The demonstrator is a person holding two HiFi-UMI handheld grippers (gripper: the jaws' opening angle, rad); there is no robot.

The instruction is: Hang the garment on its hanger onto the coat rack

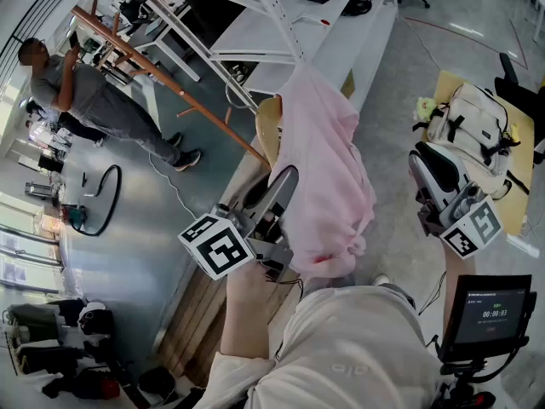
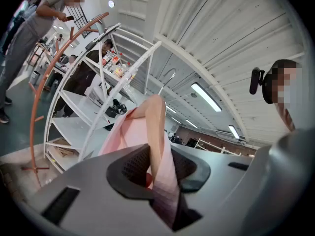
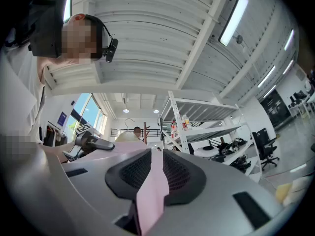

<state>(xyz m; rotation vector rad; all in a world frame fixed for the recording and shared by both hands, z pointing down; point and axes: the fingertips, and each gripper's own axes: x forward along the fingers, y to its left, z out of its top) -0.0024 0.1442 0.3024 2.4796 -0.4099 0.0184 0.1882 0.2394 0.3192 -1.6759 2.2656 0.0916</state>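
Left gripper (image 1: 277,196) clamped tight on pale wooden hanger (image 1: 267,124) and its pink fabric garment (image 1: 328,173). Right gripper (image 3: 156,163) pinching a garment fold.

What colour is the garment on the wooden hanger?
The soft fabric garment is plain light pink; the head view shows it best.

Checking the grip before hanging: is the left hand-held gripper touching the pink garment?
Touching. In the left gripper view, the left hand-held gripper is clamped on the pink garment and the wooden hanger inside it.
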